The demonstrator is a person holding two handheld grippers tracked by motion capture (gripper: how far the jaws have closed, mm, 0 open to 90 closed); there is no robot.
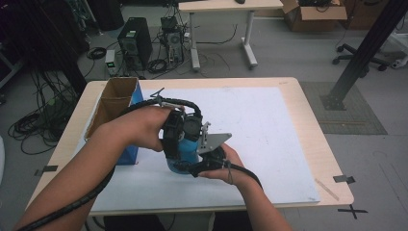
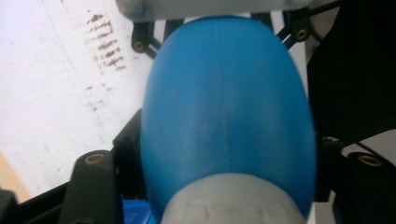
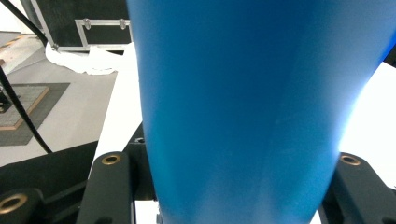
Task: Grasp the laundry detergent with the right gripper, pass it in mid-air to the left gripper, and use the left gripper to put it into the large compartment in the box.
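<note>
Forearms, two, enter bottom of high view; both hands meet mid-desk over one blue bottle (image 1: 186, 144).

High view:
- Desk (image 1: 308, 144), pale wood w/ white sheet on top.
- Left hand-held gripper (image 1: 177, 137): clamps bottle from left side, cable trailing back along forearm.
- Right hand-held gripper (image 1: 204, 156): grips same bottle from front-right, grey three-cornered plate on top.
- Bottle sits between the two, approx. centre-front of white sheet; can't tell if base touches sheet.
- Cardboard box w/ blue side (image 1: 115, 103): open top, at desk's left edge, just beside left hand.

Left gripper view:
- Blue bottle (image 2: 229, 107) seen end-on, rounded body, whitish band at lower end (image 2: 229, 200). Jaws pressed to both flanks; clenched on bottle.

Right gripper view:
- Blue bottle (image 3: 243, 107) up close, smooth wall widening upward; jaws tight on either side; grasping it.

Handling (est.):
- Plastic, prob. light, fairly stiff but may dent under squeeze.
- Surface smooth, glossy; slip risk on tapered part.
- Best hold: straight mid-body, pads square to flanks; avoid rounded end. White band looks like cap/neck, poss. twist point; one gripper to steady body, other at band.
</note>
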